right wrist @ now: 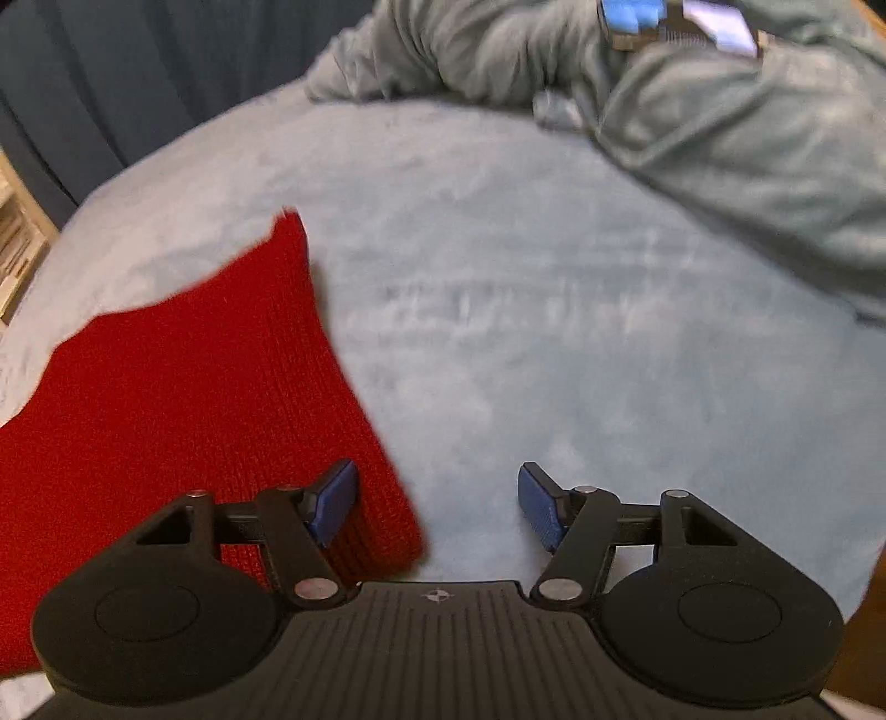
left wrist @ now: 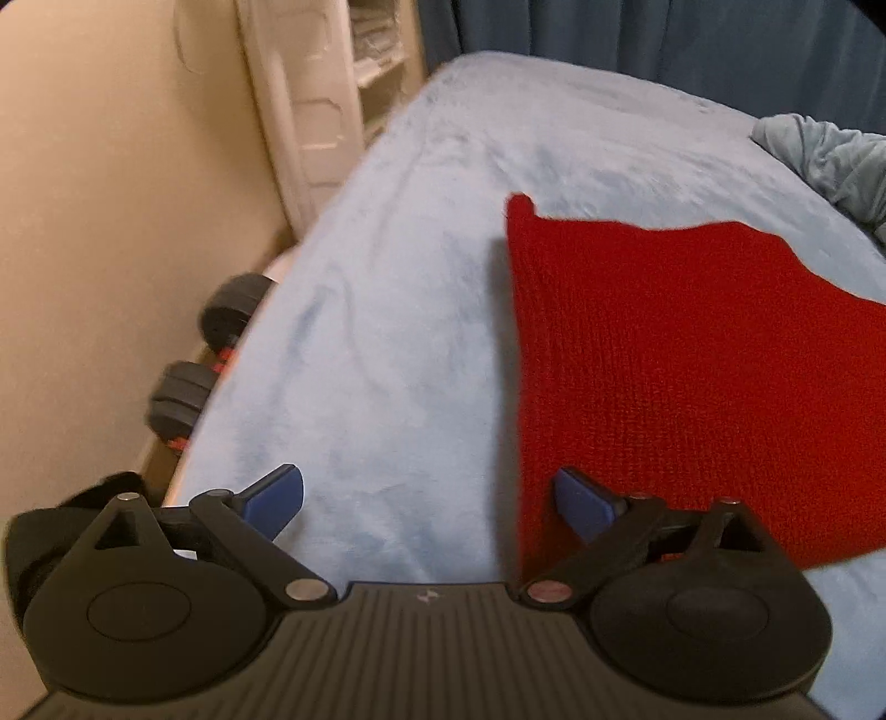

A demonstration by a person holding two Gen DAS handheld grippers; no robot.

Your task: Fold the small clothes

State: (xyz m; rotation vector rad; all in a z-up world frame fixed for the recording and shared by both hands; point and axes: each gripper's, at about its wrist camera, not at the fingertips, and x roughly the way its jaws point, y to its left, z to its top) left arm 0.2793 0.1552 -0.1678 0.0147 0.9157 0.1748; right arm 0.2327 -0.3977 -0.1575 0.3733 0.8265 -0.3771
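A red knitted garment lies flat on a light blue blanket. In the left wrist view my left gripper is open and empty, hovering over the garment's near left edge, with its right pad above the red knit. In the right wrist view the same garment fills the left side. My right gripper is open and empty over the garment's near right corner, its left pad above the knit and its right pad above the blanket.
A crumpled grey-green cover with a small blue and white object on it lies at the far right. Black dumbbells sit on the floor left of the bed by a beige wall. White shelving and dark curtains stand behind.
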